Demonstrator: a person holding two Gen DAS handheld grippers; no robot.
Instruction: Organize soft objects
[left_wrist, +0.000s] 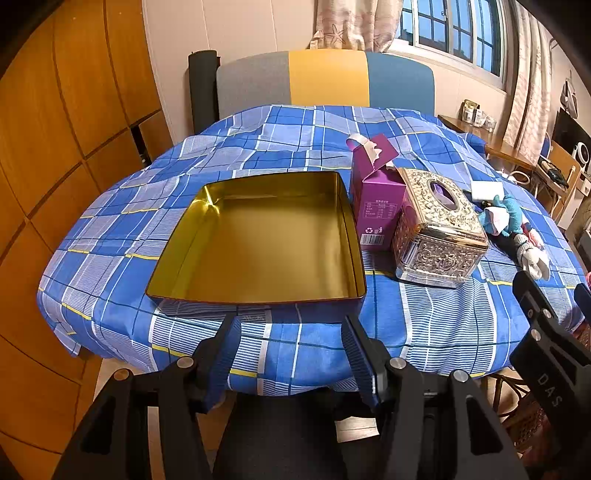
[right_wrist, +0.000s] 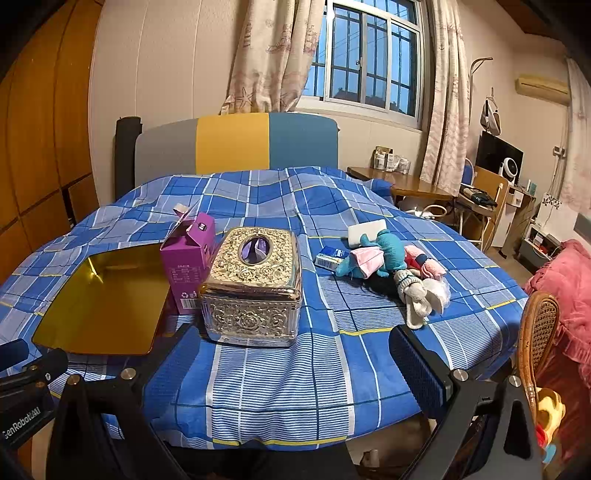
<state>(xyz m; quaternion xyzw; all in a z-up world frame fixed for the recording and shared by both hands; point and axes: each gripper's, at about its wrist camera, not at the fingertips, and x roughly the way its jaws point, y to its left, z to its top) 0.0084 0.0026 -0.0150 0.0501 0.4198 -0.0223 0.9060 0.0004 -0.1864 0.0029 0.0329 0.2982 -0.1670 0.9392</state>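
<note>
Since both my left gripper (left_wrist: 291, 347) and right gripper (right_wrist: 291, 354) hang spread and empty, I should take the teal plush (right_wrist: 388, 254) first, pinching its body, then drop it into the gold tin (left_wrist: 258, 240).

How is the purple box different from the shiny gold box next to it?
The purple box is plain cardboard; the gold tissue box is shiny, with carved flower patterns. The purple box has its top flaps torn open; the gold tissue box has a closed lid with an oval hole. The purple box looks narrower, the gold tissue box wider. Both stand upright side by side on the blue checked cloth.
</note>
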